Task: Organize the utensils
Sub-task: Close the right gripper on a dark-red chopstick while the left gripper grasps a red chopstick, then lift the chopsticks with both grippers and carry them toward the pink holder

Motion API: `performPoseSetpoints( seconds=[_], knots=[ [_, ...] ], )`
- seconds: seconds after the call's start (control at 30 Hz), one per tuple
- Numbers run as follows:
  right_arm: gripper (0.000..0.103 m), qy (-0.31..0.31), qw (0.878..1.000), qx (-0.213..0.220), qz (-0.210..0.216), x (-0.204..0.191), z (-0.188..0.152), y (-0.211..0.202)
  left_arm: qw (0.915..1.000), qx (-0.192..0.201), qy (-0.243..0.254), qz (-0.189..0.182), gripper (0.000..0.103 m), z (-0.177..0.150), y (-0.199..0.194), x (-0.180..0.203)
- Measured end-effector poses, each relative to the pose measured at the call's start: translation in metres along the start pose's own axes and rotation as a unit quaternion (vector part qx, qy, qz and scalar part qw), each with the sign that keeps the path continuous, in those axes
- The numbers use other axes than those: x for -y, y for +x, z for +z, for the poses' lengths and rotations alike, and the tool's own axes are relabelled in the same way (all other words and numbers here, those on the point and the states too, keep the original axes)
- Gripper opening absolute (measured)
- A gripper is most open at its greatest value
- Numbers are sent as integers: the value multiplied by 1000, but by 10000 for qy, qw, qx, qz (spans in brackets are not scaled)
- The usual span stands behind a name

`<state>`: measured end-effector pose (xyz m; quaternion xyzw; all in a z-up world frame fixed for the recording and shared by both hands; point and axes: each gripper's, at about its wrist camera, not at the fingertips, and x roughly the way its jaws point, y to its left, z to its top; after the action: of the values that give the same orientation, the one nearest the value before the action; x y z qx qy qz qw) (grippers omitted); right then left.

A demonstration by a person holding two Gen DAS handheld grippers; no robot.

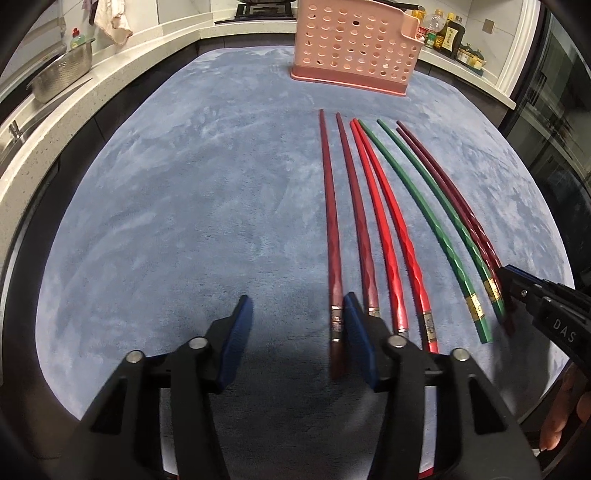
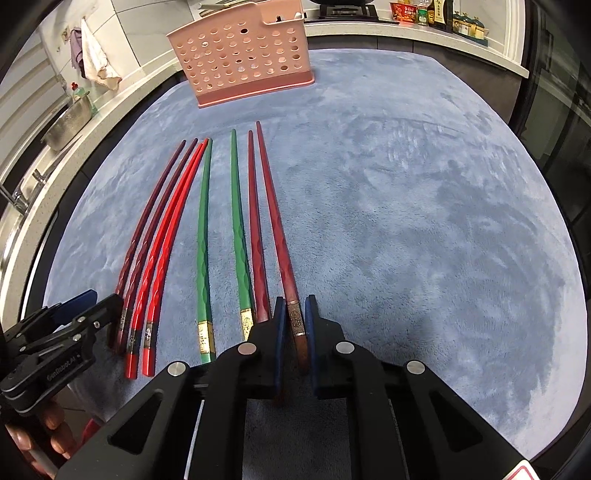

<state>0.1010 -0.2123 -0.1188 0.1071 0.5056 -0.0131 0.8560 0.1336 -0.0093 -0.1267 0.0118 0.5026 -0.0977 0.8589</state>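
Several chopsticks lie side by side on a blue-grey mat (image 1: 184,221): a dark red pair (image 1: 328,221), a bright red pair (image 1: 388,229), a green pair (image 1: 436,221) and a maroon pair (image 1: 461,206). My left gripper (image 1: 295,328) is open, with the handle of the leftmost dark red chopstick just inside its right finger. My right gripper (image 2: 294,332) is nearly shut around the handle of the rightmost maroon chopstick (image 2: 280,251), which still rests on the mat. A pink perforated utensil holder (image 1: 354,48) stands at the mat's far edge, also in the right wrist view (image 2: 243,51).
A steel colander (image 1: 62,74) and sink sit on the counter at left. Bottles (image 1: 447,33) stand on the counter at back right. A cloth (image 2: 96,55) hangs on the wall. The mat is bare left of the chopsticks (image 1: 166,258) and right of them (image 2: 424,221).
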Motion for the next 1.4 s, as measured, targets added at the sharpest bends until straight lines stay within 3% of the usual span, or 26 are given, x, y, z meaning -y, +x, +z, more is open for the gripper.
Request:
performPoseSetpoints(
  seconds=[0.3,0.67,1.4],
  knots=[
    [9,48,10000,18,32,2,-3,-1,9996,11,-137,-266,10,0,-3,-9],
    [8,187,9998,35,72,8,-9,-10,9986,-10,-360,-398,9,-2,-10,-20],
    [7,113,9993,341,79,5,-8,-52,9966,403,-557,-459,7,-3,-60,-34]
  ],
)
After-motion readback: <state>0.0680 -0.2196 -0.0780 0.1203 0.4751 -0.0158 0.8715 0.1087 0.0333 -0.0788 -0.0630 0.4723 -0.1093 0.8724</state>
